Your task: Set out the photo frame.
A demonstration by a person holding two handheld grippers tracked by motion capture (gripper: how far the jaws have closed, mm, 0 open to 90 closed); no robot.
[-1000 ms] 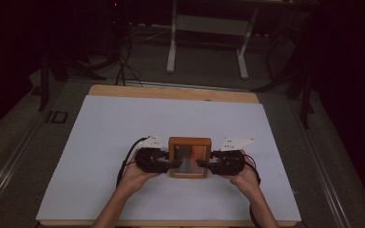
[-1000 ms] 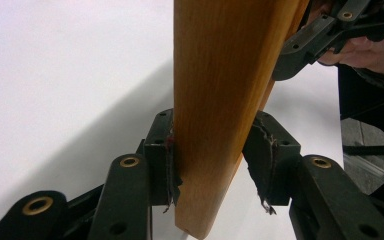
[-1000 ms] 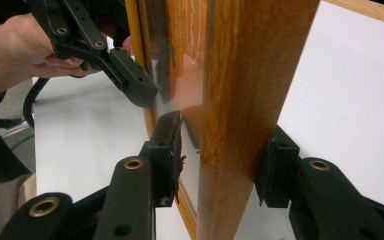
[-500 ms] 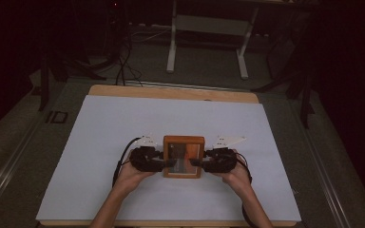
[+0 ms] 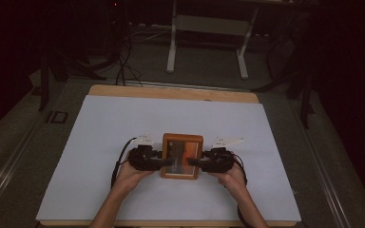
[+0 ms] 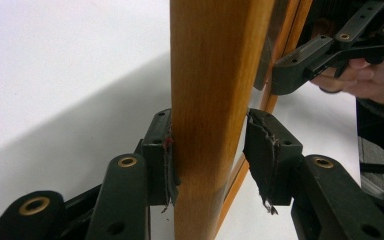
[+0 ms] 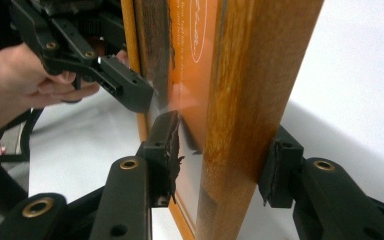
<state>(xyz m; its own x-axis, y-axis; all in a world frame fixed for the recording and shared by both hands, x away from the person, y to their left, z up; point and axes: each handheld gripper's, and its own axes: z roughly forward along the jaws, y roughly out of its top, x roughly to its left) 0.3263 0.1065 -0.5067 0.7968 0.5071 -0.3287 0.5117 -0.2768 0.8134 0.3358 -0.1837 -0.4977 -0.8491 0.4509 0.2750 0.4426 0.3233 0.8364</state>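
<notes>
**Frame carried nearer the table's front edge, gripped at both sides**

Since the earlier high view, the wooden picture frame (image 5: 182, 156) and both grippers have been shifted a little toward the person's side of the white table cover (image 5: 100, 128). In the present high view the frame is seen near the middle of the cover, with the left gripper (image 5: 158, 162) at its left edge and the right gripper (image 5: 193, 163) at its right edge, each held from below by a hand.

Closer detail is given by the gripper views. In the left gripper view the frame's wooden side rail (image 6: 207, 115) is seen upright between the two black jaws; the left pad is pressed against the wood and the torn right pad lies against its other face, so the rail appears clamped. The other gripper (image 6: 285, 75) and a hand are seen beyond the rail. In the right gripper view the opposite rail (image 7: 252, 115) is held between the jaws, the right pad against the wood and the left pad at the glazed face, where an orange print (image 7: 195, 65) is shown behind glass, a detail barely made out from above.
</notes>
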